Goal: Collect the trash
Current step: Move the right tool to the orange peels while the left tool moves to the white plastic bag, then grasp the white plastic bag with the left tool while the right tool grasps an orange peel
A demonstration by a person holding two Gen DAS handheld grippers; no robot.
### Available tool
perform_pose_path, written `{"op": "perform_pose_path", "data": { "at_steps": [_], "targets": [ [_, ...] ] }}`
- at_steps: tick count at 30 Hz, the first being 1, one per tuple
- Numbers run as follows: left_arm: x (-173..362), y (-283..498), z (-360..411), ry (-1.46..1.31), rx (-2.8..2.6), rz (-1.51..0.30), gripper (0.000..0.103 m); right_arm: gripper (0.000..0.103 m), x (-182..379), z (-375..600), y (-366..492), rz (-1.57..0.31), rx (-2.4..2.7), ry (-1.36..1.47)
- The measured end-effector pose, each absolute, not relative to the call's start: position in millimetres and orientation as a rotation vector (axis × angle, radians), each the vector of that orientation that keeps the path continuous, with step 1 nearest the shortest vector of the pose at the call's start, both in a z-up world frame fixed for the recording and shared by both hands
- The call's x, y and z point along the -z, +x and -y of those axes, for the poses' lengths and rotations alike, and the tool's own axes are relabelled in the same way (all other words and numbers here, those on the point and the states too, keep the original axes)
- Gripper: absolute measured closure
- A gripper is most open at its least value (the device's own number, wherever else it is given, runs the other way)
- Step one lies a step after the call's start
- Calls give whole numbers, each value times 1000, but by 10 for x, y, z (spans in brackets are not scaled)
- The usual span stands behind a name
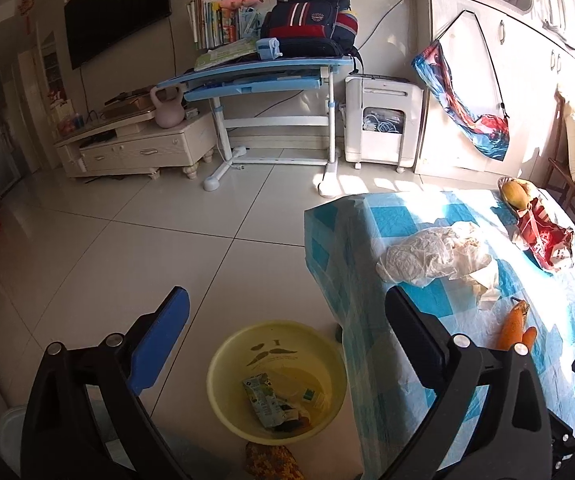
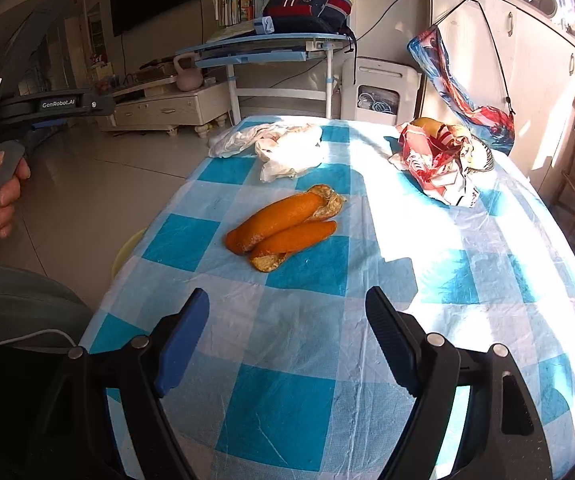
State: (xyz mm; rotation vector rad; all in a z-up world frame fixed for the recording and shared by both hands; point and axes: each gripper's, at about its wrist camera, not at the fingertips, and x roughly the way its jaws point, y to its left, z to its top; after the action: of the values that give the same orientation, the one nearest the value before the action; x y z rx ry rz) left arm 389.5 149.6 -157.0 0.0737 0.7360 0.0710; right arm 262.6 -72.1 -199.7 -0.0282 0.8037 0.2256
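Observation:
Orange peel (image 2: 283, 224) lies mid-table on the blue-and-white checked cloth (image 2: 327, 360), straight ahead of my right gripper (image 2: 287, 312), which hangs open and empty a little short of it. Farther back lie crumpled white paper (image 2: 287, 148) and a red crumpled wrapper (image 2: 435, 160). My left gripper (image 1: 287, 316) is open and empty, hovering over the floor beside the table's left edge, above a yellow basin (image 1: 277, 376) that holds a carton (image 1: 263, 400) and other scraps. The left view also shows the white paper (image 1: 427, 256), the wrapper (image 1: 543, 236) and the peel (image 1: 513, 328).
A brownish scrap (image 1: 271, 464) lies on the tiled floor just near the basin. A fruit dish (image 1: 515, 194) sits at the table's far corner. A blue desk (image 1: 255, 76), a TV stand (image 1: 139, 148) and white cabinets (image 1: 507, 92) line the walls. A hand (image 2: 3, 188) holds the left gripper's handle.

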Motion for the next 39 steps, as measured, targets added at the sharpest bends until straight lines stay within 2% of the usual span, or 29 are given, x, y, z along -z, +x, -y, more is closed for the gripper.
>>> {"op": "perform_pose_path", "data": {
  "at_steps": [6,10,19,21,22,24,27,29,30,31,32,33,35,38,39],
  "targets": [
    [1784,4059,-1098,173,30,-767,8,45,2012,752,2970,-847,-252,-31],
    [1933,4168,-725,293,77,-777,8,49,2077,707,3161,-878,-272,-43],
    [2329,4398,-28,598,118,-779,8,66,2162,780,3250,-936,-377,-44],
    [2400,4492,17,604,124,-787,8,85,2158,840,3256,-955,-400,-31],
    [2431,4536,32,609,129,-785,8,85,2148,864,3256,-955,-400,-34],
    [2455,4602,43,607,148,-752,8,92,2140,937,3248,-959,-399,-32],
    [2459,4720,35,589,184,-739,10,92,2145,1063,3252,-966,-419,18],
    [2460,4785,29,570,225,-735,19,90,2137,1117,3265,-949,-427,48],
    [2466,4821,30,550,253,-737,23,84,2135,1138,3281,-942,-433,68],
    [2465,4845,25,526,282,-748,31,78,2134,1150,3305,-940,-435,87],
    [2471,4873,27,498,307,-760,40,61,2132,1149,3326,-936,-435,105],
    [2473,4895,35,479,326,-774,45,53,2133,1132,3349,-932,-443,120],
    [2487,4925,78,436,374,-805,64,53,2141,1061,3394,-932,-469,129],
    [2491,4908,130,354,467,-865,76,54,2179,950,3453,-942,-481,100],
    [2502,4874,161,336,489,-880,77,64,2204,926,3464,-954,-486,89]
  ]
}}
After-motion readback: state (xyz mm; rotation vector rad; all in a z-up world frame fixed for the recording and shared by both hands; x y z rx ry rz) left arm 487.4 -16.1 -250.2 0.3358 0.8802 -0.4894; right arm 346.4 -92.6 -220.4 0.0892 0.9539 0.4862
